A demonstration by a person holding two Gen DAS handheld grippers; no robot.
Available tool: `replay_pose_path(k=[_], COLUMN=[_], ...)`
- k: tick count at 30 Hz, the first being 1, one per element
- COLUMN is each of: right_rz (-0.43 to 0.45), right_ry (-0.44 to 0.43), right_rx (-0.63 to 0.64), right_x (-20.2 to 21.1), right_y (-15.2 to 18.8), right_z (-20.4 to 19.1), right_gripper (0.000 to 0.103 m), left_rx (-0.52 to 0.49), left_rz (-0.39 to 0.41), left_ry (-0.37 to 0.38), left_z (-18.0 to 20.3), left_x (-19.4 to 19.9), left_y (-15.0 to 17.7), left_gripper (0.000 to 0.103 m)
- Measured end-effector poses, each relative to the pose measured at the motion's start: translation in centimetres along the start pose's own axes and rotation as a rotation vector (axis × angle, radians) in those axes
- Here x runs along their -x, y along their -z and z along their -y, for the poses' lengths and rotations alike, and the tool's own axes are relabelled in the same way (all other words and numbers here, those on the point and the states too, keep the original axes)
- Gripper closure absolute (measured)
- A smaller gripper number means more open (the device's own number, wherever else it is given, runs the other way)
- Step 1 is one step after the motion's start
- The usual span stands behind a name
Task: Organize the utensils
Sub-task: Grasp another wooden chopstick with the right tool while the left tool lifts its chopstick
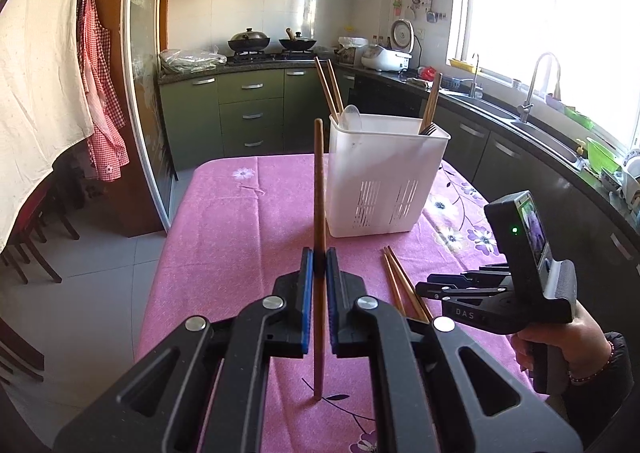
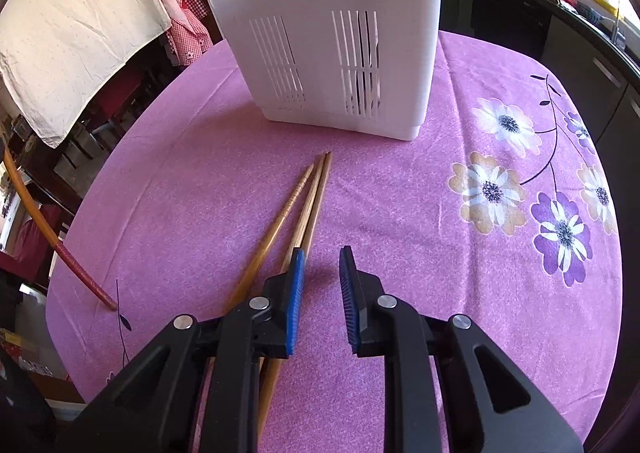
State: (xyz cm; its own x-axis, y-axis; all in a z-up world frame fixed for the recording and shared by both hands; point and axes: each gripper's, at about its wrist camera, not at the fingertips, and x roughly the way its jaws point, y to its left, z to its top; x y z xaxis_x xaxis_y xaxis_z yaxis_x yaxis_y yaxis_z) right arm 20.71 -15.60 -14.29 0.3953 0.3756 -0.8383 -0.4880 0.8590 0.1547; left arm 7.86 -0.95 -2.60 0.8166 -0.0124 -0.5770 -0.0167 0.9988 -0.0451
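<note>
My left gripper is shut on a wooden chopstick, held upright with its lower tip touching the pink cloth. The same chopstick shows at the left edge of the right wrist view. A white slotted utensil holder stands beyond, holding chopsticks, a clear spoon and a fork. Three loose chopsticks lie on the cloth in front of the holder. My right gripper is open and empty, just above and right of them; it also shows in the left wrist view.
The table has a pink floral cloth and drops off to a tiled floor on the left. Kitchen counters, a sink and a stove run behind and to the right. A hanging white cloth is at left.
</note>
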Motion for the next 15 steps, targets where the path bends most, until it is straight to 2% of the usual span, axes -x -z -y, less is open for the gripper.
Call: replay_pose_path(k=[15], right_rz=[-0.038], right_ry=[0.043], right_rx=[0.067], right_x=[-0.5], right_y=[-0.6], right_z=[-1.2], right_gripper=[0.084], left_rx=[0.015], left_rz=[-0.029], left_ry=[0.021], left_z=[-0.3], left_x=[-0.2], left_y=[0.7], left_gripper=[0.097])
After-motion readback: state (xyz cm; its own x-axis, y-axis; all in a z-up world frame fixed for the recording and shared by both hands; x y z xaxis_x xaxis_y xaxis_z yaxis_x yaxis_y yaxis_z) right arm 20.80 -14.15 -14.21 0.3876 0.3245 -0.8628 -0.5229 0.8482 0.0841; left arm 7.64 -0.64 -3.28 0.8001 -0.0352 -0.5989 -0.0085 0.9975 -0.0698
